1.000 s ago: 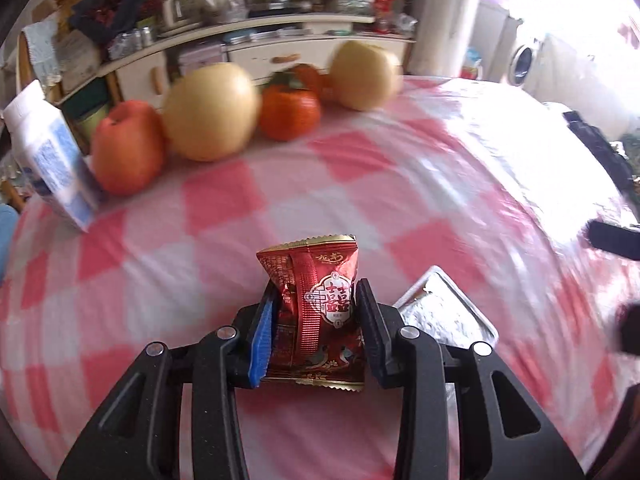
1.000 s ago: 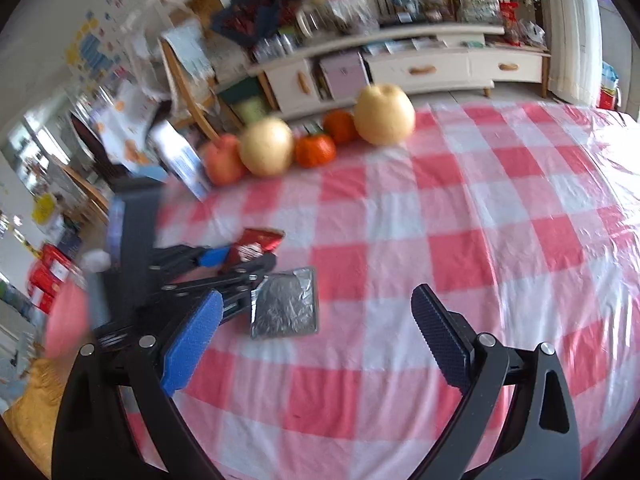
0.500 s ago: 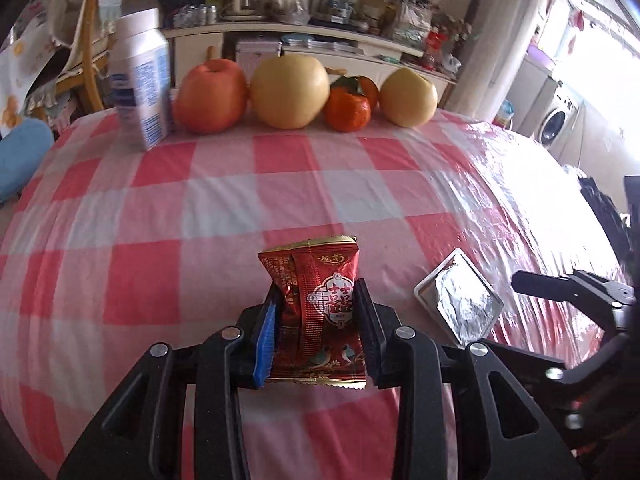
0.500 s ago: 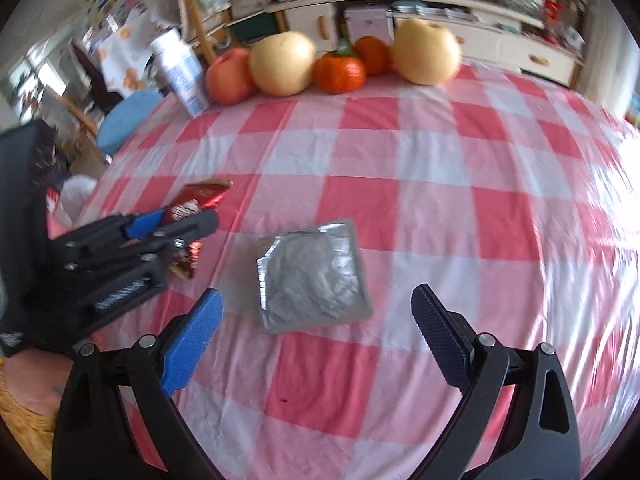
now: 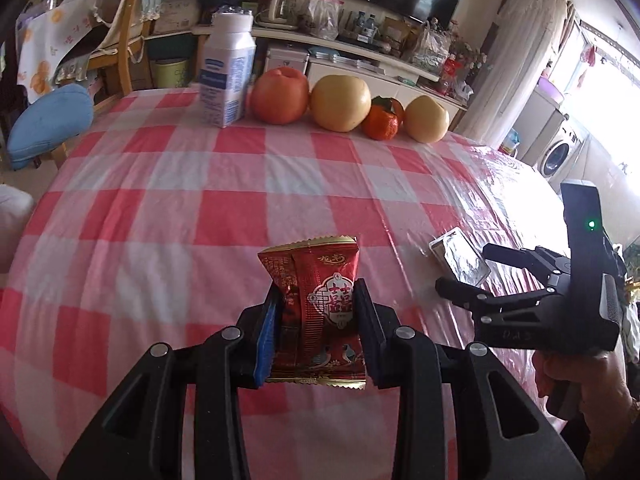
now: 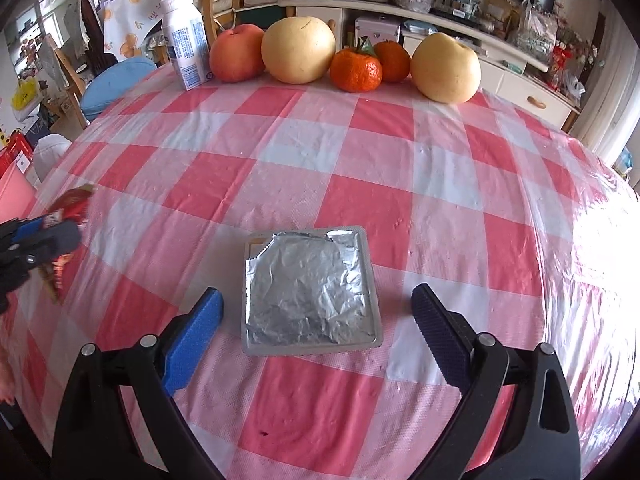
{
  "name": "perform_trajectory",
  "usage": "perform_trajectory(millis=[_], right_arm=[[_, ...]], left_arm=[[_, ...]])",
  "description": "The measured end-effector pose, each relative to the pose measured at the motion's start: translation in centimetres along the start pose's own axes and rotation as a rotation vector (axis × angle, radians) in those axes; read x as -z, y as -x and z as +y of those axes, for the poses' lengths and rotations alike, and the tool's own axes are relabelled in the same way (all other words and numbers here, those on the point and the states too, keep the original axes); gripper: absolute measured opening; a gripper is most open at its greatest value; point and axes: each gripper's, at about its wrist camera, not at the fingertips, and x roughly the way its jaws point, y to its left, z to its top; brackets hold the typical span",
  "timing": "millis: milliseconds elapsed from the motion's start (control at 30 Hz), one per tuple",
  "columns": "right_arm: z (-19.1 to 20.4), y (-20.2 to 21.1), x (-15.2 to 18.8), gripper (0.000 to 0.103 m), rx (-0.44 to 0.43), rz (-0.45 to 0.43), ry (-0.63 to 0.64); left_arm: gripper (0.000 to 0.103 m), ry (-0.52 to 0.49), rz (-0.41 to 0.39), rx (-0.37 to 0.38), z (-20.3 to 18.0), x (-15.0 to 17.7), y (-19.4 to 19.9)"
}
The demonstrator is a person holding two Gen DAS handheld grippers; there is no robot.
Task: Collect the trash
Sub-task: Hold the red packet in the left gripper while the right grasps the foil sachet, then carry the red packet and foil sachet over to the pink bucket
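While gripped: red packet point(image 5: 316, 312), left claw point(image 5: 316, 336).

A white milk bottle point(image 6: 185, 40), an apple point(image 6: 237, 57), two pears and two tangerines line the checked tablecloth's point(image 6: 360, 168) far edge.

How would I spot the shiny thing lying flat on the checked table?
Find the red-and-white checked tablecloth with fruit along its far edge. Nearer, between the open right gripper, lies a flat square foil-covered tray. It is the only silver, crinkled thing there.
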Motion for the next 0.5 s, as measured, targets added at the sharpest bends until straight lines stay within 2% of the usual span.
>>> perform_trajectory(millis=[100, 267, 500], right_arm=[[0.1, 0.4, 0.2, 0.078, -0.001, -0.023, 0.007], [0.6, 1.0, 0.6, 0.064, -0.013, -0.055, 0.029], [1.0, 1.2, 0.9, 0.063, -0.013, -0.074, 0.024]], left_arm=[[0.037, 0.019, -0.019, 0.009, 1.0, 0.3, 0.8], [0.037, 0.04, -0.041, 0.018, 2.3, 0.5, 1.5], [0.037, 0.045, -0.067, 0.03, 3.1, 0.5, 2.7]])
